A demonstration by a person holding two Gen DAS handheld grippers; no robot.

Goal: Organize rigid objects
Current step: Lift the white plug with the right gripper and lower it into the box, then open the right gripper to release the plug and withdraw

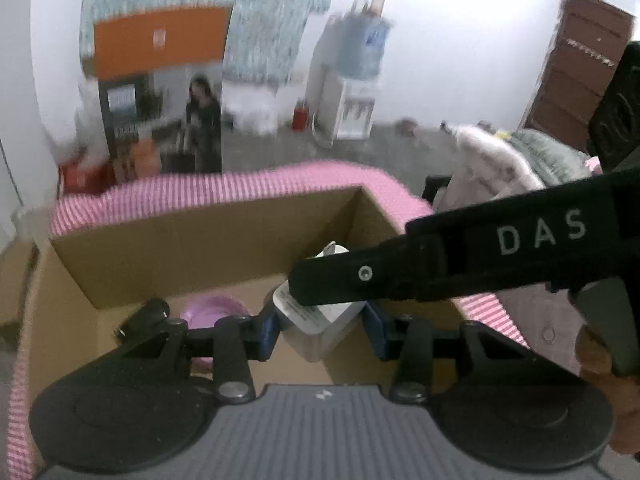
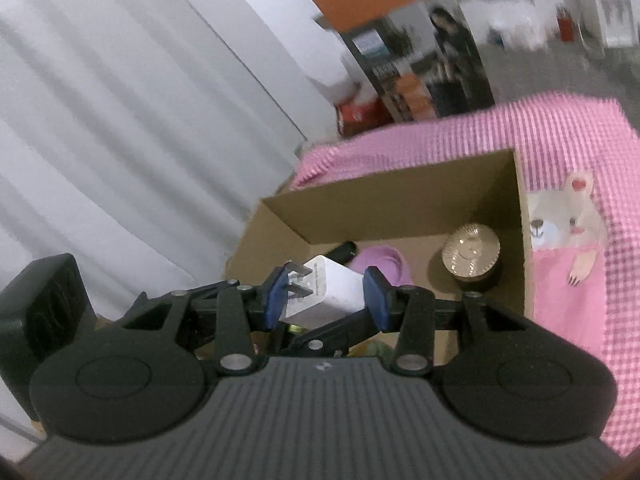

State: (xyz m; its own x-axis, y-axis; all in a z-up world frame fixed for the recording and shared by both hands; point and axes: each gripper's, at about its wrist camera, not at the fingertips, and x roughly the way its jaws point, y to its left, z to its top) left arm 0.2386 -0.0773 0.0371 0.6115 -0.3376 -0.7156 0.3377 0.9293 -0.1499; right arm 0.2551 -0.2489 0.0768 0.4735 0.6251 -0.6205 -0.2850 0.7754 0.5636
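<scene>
A white plug-in charger [image 1: 320,316] hangs over an open cardboard box [image 1: 200,248] that stands on a pink checked cloth [image 1: 320,176]. My left gripper [image 1: 320,328] has its blue pads pressed on the charger's two sides. One black finger [image 1: 360,276] of my right gripper crosses over the charger's top in the left wrist view. In the right wrist view my right gripper [image 2: 324,300] is shut on the same charger [image 2: 336,288], with the metal prongs against its left pad. On the box floor lie a purple dish [image 2: 380,264], a black cylinder [image 1: 146,316] and a round gold-topped tin [image 2: 472,254].
The pink cloth carries a bear picture [image 2: 560,224] beside the box. A white curtain [image 2: 120,120] hangs on the left. Farther off stand an orange roll-up banner [image 1: 160,92], a water dispenser [image 1: 352,92], a brown door [image 1: 576,72] and a heap of clothing [image 1: 492,160].
</scene>
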